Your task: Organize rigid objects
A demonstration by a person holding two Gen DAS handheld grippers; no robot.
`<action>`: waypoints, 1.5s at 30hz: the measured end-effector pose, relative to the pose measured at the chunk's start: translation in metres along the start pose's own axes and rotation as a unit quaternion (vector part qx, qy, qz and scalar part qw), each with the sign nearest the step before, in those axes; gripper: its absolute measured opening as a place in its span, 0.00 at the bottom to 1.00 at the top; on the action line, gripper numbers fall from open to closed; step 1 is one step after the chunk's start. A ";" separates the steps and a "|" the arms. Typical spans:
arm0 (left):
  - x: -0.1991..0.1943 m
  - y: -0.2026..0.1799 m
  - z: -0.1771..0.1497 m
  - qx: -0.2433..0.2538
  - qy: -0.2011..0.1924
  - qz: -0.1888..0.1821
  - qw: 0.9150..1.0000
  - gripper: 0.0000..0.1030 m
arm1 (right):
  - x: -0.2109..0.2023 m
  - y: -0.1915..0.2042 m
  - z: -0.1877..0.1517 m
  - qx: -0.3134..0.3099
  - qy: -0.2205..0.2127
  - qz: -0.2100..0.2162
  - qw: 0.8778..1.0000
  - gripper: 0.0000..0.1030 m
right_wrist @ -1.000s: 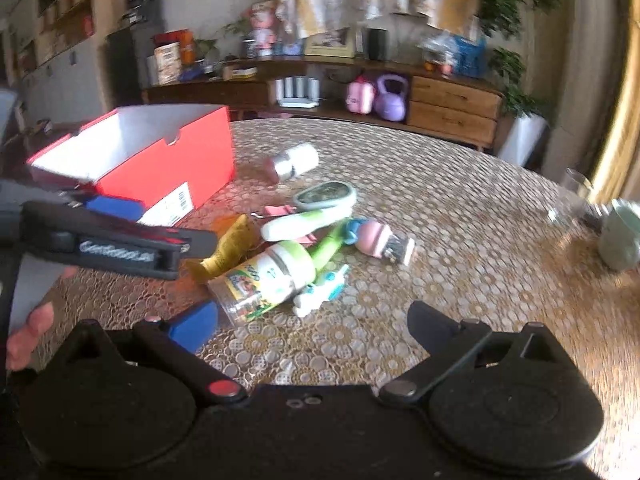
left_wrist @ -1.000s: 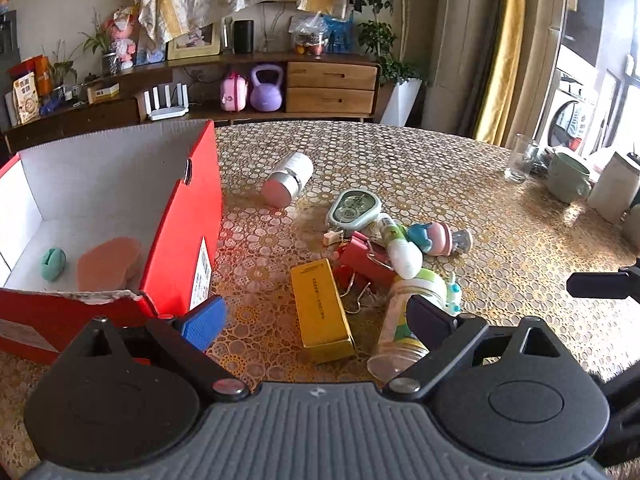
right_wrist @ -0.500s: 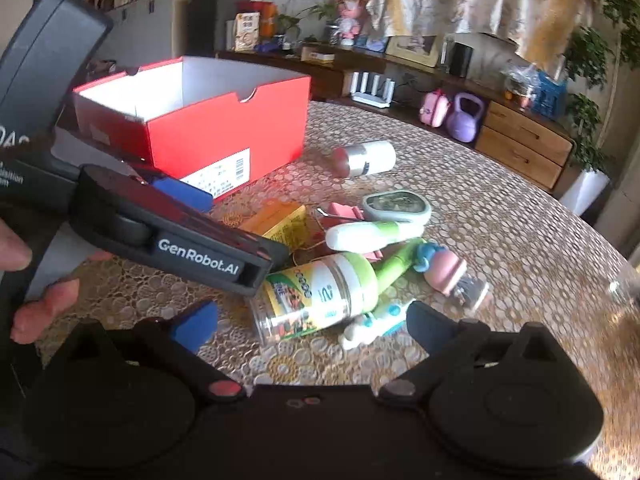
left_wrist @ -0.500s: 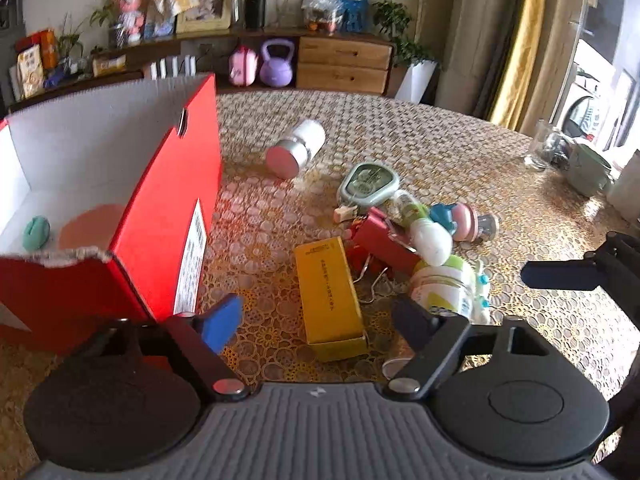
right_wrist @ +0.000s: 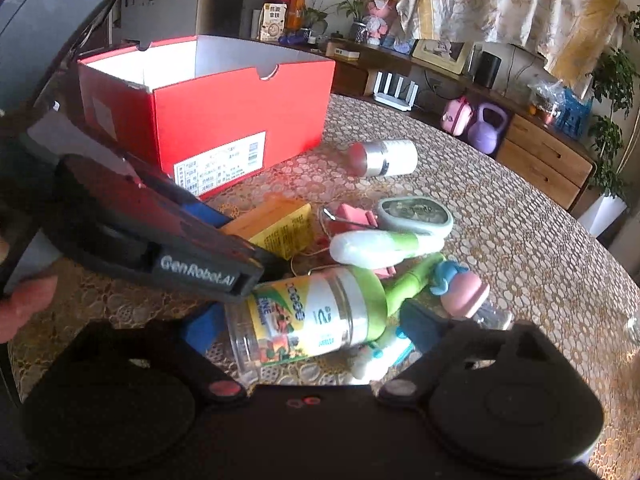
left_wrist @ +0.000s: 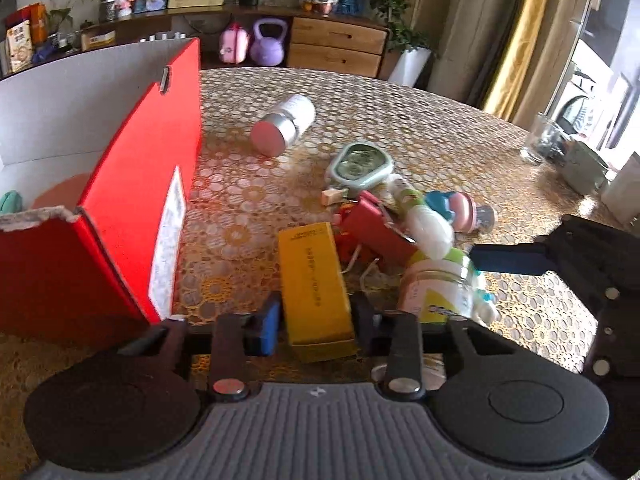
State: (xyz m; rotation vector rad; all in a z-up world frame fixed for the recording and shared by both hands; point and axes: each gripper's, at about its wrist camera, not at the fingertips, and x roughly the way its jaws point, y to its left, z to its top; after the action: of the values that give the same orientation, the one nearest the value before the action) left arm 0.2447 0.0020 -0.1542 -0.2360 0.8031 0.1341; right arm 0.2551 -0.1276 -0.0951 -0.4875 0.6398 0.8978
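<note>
A yellow box (left_wrist: pixel 314 280) lies on the table, and my left gripper (left_wrist: pixel 316 316) has closed its fingers on both sides of the box's near end. The box also shows in the right wrist view (right_wrist: pixel 280 222). My right gripper (right_wrist: pixel 308 326) is open, its fingers on either side of a clear jar with a green lid (right_wrist: pixel 308 320) lying on its side; the jar also shows in the left wrist view (left_wrist: pixel 440 284). The open red shoebox (left_wrist: pixel 132 184) stands to the left, holding a teal item (left_wrist: pixel 10 202).
A pile of a red clip (left_wrist: pixel 376 228), white-green bottle (left_wrist: pixel 424 220), green oval device (left_wrist: pixel 360 164) and pink-blue toy (left_wrist: pixel 456 208) lies beyond the box. A white jar with pink cap (left_wrist: pixel 284 124) lies further back. A glass (left_wrist: pixel 538 140) stands far right.
My left gripper has moved forward and down and closed on the yellow box. My right gripper has moved in until its open fingers straddle the green-lidded jar.
</note>
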 end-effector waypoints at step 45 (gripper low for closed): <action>-0.151 0.053 -0.001 0.018 -0.053 -0.010 0.998 0.29 | -0.130 0.077 0.074 0.100 -0.051 -0.081 0.990 0.82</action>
State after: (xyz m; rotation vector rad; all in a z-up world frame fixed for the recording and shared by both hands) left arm 0.1290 0.0481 -0.0535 -0.2015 0.6967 0.1114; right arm 0.1537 -0.1119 0.0378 -0.3059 0.5817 0.6913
